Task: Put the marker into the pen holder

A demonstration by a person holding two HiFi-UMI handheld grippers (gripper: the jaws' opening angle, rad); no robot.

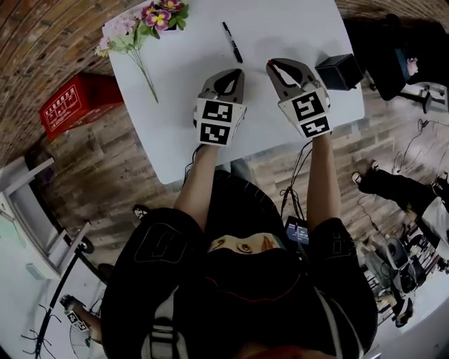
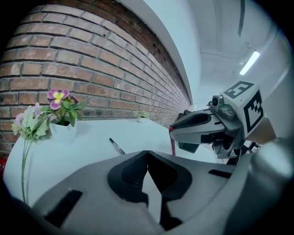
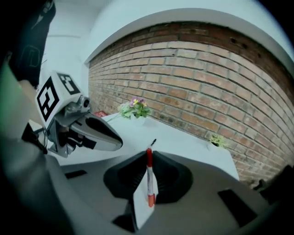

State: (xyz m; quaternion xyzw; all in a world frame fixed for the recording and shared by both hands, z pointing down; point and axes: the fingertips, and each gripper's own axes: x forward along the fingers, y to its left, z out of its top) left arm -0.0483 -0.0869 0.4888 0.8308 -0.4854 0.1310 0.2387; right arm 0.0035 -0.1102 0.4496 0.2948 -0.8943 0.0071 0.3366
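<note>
The red crate on the floor at 9 o'clock from the tabletop has white writing on it, but it is too small to read. Each gripper has a cube with black and white square marks. No other words can be read.

The right gripper is closed on a red marker. The marker stands up between the jaws, with a red cap on top and a white middle. The left gripper is closed too, and it holds nothing. Both grippers are up above the white tabletop, side by side, a little apart.

The black pen holder sits at the edge of the tabletop, just beside the right gripper at 3 o'clock. A black marker lies flat on the tabletop at 12 o'clock from the left gripper.

Pink and purple flowers with long green stems are at the 11 o'clock corner of the tabletop. In the right gripper view a small green plant stands at the far edge by the brick wall, at 2 o'clock from the red marker. The left gripper fills the 9 o'clock side of that view.

The person wears a black top.
</note>
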